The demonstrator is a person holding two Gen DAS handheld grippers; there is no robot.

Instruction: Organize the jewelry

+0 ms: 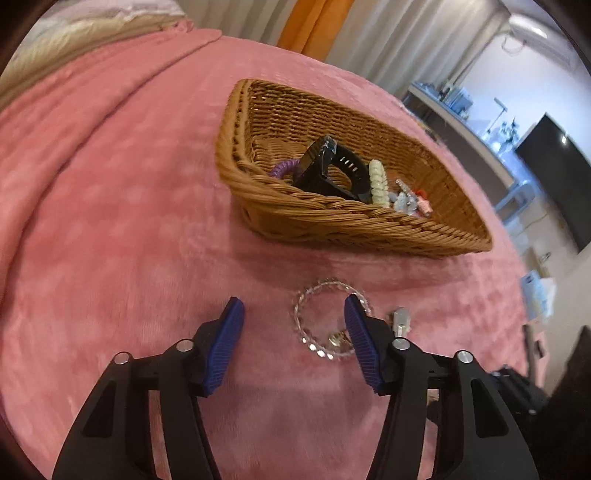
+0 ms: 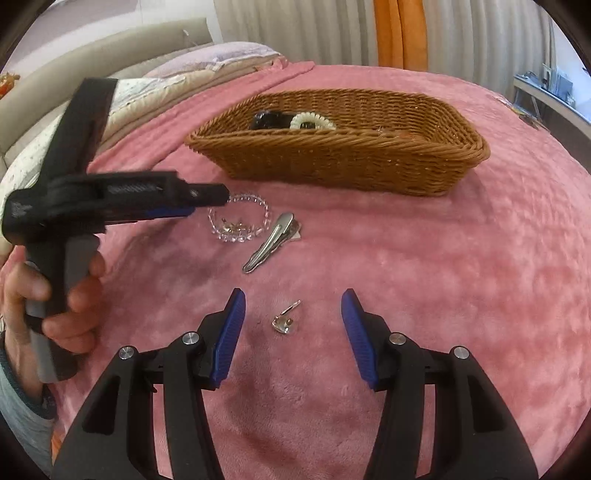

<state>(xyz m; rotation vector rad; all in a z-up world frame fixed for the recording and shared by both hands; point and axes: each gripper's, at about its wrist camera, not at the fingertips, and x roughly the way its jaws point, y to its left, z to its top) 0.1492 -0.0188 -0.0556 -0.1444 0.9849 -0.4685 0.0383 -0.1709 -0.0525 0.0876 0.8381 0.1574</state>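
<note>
A brown wicker basket (image 1: 332,225) (image 2: 332,162) sits on the pink blanket and holds a black watch (image 1: 325,173), a purple coil tie (image 1: 282,168), a pale green coil tie (image 1: 378,181) and small trinkets (image 1: 410,201). A clear bead bracelet (image 1: 317,321) (image 2: 238,219) lies in front of it with a small gold piece (image 1: 338,338) inside. My left gripper (image 1: 293,317) (image 2: 207,203) is open, its right finger over the bracelet. A silver hair clip (image 2: 271,242) lies beside the bracelet. My right gripper (image 2: 293,310) is open around a small earring (image 2: 284,319).
The pink blanket (image 2: 461,277) covers the bed. Pillows (image 2: 207,66) lie at the back left. Curtains (image 2: 399,33), a shelf and a dark screen (image 1: 557,177) stand beyond the bed.
</note>
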